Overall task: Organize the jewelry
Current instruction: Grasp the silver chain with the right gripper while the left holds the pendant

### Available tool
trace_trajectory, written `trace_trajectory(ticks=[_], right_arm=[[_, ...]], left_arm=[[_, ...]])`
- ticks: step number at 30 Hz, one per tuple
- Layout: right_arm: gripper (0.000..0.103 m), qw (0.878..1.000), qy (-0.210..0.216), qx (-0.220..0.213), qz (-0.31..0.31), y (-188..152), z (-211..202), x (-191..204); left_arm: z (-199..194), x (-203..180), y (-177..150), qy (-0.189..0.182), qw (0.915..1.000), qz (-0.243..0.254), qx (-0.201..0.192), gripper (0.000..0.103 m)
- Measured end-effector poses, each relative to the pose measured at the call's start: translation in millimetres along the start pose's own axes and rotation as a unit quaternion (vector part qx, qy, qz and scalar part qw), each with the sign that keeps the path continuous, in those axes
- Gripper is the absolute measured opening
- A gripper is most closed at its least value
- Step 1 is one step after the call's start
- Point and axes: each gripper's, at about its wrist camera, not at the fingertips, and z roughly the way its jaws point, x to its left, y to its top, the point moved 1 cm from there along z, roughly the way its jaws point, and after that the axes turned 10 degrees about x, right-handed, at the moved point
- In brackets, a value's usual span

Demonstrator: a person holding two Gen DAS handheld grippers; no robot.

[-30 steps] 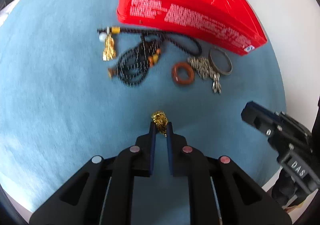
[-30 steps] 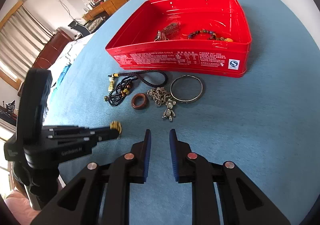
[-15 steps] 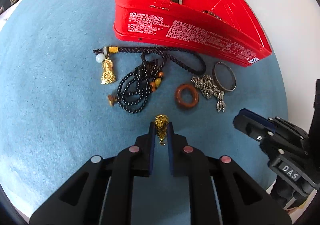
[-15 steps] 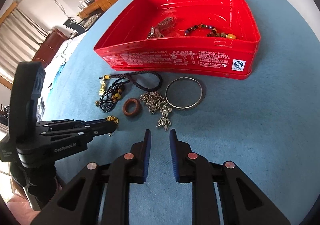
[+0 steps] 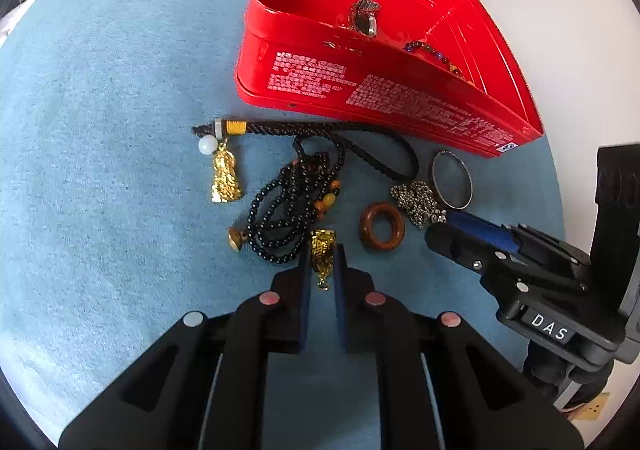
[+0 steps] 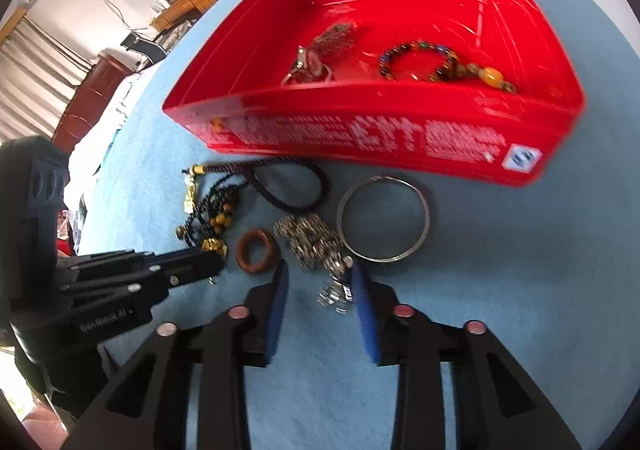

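Pinching a small gold pendant (image 5: pixel 322 255) between closed jaws, our left gripper (image 5: pixel 323 264) hangs just near the black bead strand (image 5: pixel 285 210). Our right gripper (image 6: pixel 317 282) has just been opening; its parted jaws straddle the silver chain charm (image 6: pixel 334 284) without pressing it. Beyond them, the wooden ring (image 6: pixel 257 251), silver bangle (image 6: pixel 383 219) and red tin (image 6: pixel 360 134) sit on blue cloth (image 6: pixel 520 270).

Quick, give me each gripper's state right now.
Left gripper: shut on the gold pendant.
Right gripper: open, jaws just widening around the silver charm, not gripping it.
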Motion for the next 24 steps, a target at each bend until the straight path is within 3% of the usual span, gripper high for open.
trace_trajectory(ticks=[6, 12, 18, 22, 24], right_arm=[[0.040, 1.000, -0.016, 0.005, -0.023, 12, 8, 14], [0.040, 1.000, -0.009, 0.003, -0.003, 20, 9, 14], [0.033, 0.998, -0.053, -0.013, -0.029, 14, 11, 24], [0.019, 0.997, -0.068, -0.017, -0.040, 5, 10, 22], [0.017, 0.997, -0.066, -0.022, -0.042, -2, 8, 19]], left_arm=[[-6, 14, 11, 0.000, 1.0000, -0.002, -0.007, 0.009], [-13, 31, 12, -0.001, 1.0000, 0.003, -0.008, 0.009], [-12, 32, 16, -0.006, 0.9999, 0.002, -0.008, 0.009], [-7, 25, 11, -0.001, 0.9999, 0.005, -0.012, 0.009], [-7, 25, 11, 0.000, 0.9999, 0.005, -0.013, 0.009]])
